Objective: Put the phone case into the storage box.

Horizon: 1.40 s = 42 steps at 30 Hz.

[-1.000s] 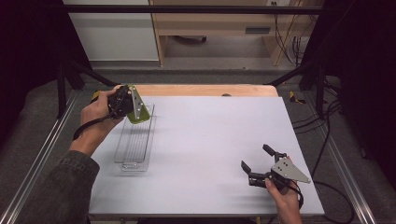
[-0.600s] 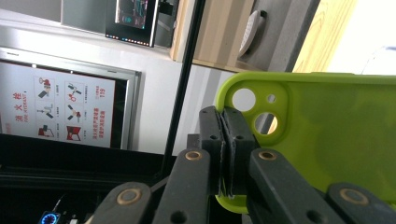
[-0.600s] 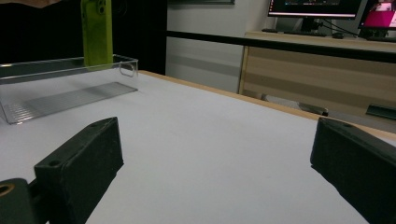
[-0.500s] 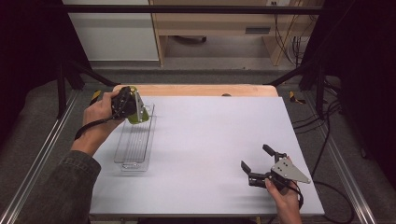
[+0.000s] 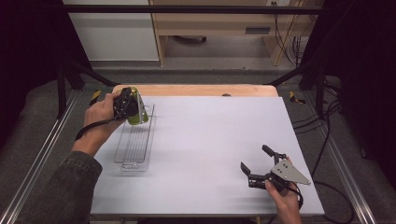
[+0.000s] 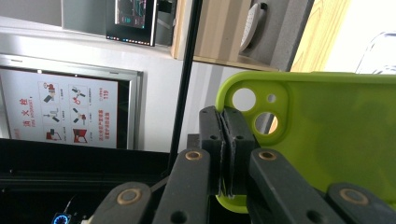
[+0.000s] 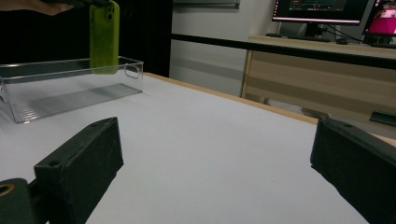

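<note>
Phone case (image 5: 136,112), lime green, hangs long axis upright above the far end of a clear plastic tray (image 5: 133,145) on the white desk (image 5: 210,149). The left gripper (image 5: 127,105) fingers (image 6: 226,140) pinch its edge near the camera cut-outs. The right gripper (image 5: 256,164), fingers wide and empty, rests well apart at the desk's near right.

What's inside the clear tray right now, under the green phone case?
The clear tray looks empty: only its ribbed floor shows through. The green phone case hangs above its far end, pinched in the left gripper. The patch of floor directly behind the case is hidden.
</note>
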Each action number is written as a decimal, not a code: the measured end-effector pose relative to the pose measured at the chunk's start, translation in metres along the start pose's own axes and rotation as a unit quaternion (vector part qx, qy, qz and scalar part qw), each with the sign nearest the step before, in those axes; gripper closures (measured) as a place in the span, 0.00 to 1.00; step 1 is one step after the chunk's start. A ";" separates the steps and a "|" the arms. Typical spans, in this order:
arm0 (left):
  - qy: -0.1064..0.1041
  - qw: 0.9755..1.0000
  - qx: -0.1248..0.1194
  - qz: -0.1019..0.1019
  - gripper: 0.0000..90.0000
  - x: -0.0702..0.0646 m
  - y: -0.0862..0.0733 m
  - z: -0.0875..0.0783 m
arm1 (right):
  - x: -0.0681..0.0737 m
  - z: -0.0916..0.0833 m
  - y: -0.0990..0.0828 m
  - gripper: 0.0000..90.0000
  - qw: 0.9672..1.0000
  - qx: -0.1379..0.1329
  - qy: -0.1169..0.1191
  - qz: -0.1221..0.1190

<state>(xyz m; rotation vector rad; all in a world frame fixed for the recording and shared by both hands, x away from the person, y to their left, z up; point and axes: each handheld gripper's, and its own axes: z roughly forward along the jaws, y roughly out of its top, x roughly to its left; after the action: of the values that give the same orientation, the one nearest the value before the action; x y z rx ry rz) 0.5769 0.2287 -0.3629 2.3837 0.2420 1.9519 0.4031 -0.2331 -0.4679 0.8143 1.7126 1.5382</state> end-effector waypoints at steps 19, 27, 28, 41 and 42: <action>0.008 1.000 -0.001 0.002 0.97 -0.002 0.002 0.000 | 0.001 -0.004 -0.003 0.02 1.000 0.007 0.000 0.007; 0.013 1.000 -0.003 -0.003 0.97 -0.001 0.000 0.001 | 0.000 0.001 -0.005 0.02 1.000 0.006 -0.003 0.011; 0.014 1.000 -0.002 -0.004 0.97 -0.001 -0.001 0.001 | 0.000 0.002 -0.005 0.02 1.000 0.006 -0.002 0.012; 0.017 1.000 -0.001 -0.001 0.97 -0.002 -0.002 0.003 | 0.000 0.007 -0.005 0.02 1.000 0.005 -0.006 0.018; 0.016 1.000 -0.001 -0.002 0.97 -0.002 -0.002 0.004 | 0.000 0.007 -0.005 0.02 1.000 0.006 -0.006 0.019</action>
<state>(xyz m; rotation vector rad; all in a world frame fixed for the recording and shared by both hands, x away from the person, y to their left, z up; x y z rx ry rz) 0.5798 0.2307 -0.3658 2.3495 0.2456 1.9899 0.4092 -0.2296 -0.4732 0.8647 1.7068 1.5464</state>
